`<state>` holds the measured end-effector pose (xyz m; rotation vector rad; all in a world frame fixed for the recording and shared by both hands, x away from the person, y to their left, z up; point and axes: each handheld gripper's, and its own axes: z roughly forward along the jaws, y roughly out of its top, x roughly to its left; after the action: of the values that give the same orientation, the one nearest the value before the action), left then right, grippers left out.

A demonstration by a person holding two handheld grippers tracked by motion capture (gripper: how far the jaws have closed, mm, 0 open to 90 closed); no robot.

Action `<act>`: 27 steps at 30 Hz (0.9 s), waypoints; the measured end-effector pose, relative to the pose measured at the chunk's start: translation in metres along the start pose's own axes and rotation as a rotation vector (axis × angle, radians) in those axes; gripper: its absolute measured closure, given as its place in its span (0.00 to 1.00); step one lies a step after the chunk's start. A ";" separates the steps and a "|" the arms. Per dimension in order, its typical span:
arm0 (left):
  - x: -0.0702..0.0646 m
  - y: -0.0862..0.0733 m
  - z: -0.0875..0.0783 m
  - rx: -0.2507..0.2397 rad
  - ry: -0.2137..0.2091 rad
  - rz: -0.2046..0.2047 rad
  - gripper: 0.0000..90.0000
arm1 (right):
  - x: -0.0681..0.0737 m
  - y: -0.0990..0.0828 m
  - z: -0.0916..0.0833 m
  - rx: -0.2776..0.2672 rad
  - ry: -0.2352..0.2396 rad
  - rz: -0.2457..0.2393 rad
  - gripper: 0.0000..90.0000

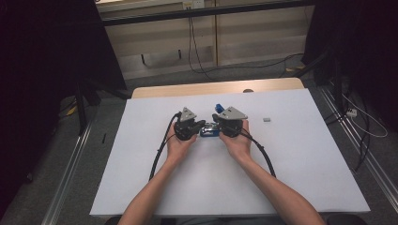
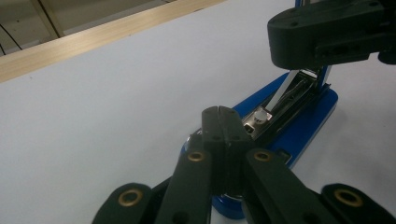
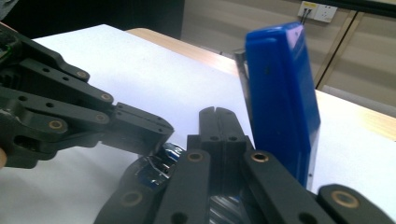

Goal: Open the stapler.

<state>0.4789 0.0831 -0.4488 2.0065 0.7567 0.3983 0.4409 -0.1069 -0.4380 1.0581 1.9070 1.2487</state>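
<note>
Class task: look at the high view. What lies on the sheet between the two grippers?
In the high view, a blue stapler lies between the left gripper and the right gripper; the right gripper view shows its lid swung up.

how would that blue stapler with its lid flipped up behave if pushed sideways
The blue plastic stapler with a metal channel looks rigid. Its flat base would probably slide on the smooth white table cover. The upright lid may swing on its hinge.

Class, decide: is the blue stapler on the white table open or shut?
Open. The blue plastic stapler's top cover stands swung up, near upright, leaving the metal staple channel bare.
</note>
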 end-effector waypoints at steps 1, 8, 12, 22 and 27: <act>0.000 0.000 0.000 0.000 0.000 0.001 1.00 | -0.001 0.000 -0.001 0.000 0.000 0.000 1.00; 0.000 0.000 0.000 0.000 -0.001 0.006 1.00 | -0.005 0.000 -0.005 -0.005 -0.012 -0.002 1.00; 0.000 0.000 0.000 -0.001 -0.001 0.006 1.00 | -0.007 0.000 -0.008 -0.006 -0.021 0.000 1.00; -0.001 -0.001 0.000 -0.004 0.000 0.005 1.00 | -0.009 0.004 -0.013 -0.016 -0.025 0.003 1.00; -0.001 -0.001 0.000 -0.004 0.000 0.006 1.00 | -0.008 0.004 -0.014 -0.027 -0.036 0.005 1.00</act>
<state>0.4781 0.0826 -0.4494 2.0050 0.7499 0.4032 0.4348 -0.1192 -0.4288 1.0648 1.8570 1.2462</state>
